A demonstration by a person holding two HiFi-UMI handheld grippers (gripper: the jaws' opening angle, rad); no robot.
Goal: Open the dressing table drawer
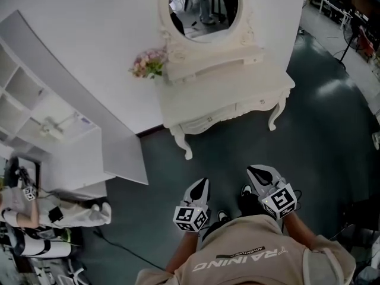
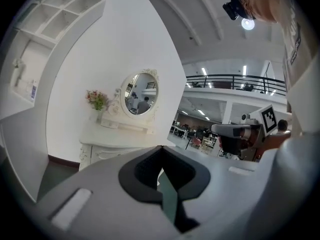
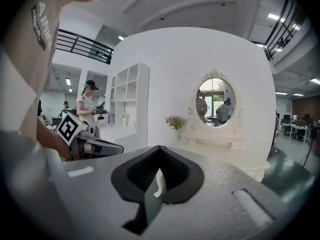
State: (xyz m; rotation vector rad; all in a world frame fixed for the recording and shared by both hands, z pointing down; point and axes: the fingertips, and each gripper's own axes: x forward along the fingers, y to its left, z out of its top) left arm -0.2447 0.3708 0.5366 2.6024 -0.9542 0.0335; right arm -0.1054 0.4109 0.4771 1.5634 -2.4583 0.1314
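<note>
The white dressing table (image 1: 237, 79) stands against the wall some way ahead, with an oval mirror (image 1: 205, 8) and pink flowers (image 1: 148, 63) on it. Its front drawers (image 1: 205, 122) look closed. My left gripper (image 1: 203, 181) and right gripper (image 1: 255, 170) hover side by side over the dark floor, well short of the table, both shut and empty. The left gripper view has the table (image 2: 112, 134) at the left beyond the shut left gripper (image 2: 160, 148). The right gripper view has the table (image 3: 225, 149) at the right past the shut right gripper (image 3: 159, 148).
A white shelf unit (image 1: 35, 111) with open compartments runs along the left wall. A person (image 1: 18, 218) stands at the lower left beside it. Dark green floor (image 1: 320, 129) lies between me and the table, with a cable (image 1: 119, 248) on it.
</note>
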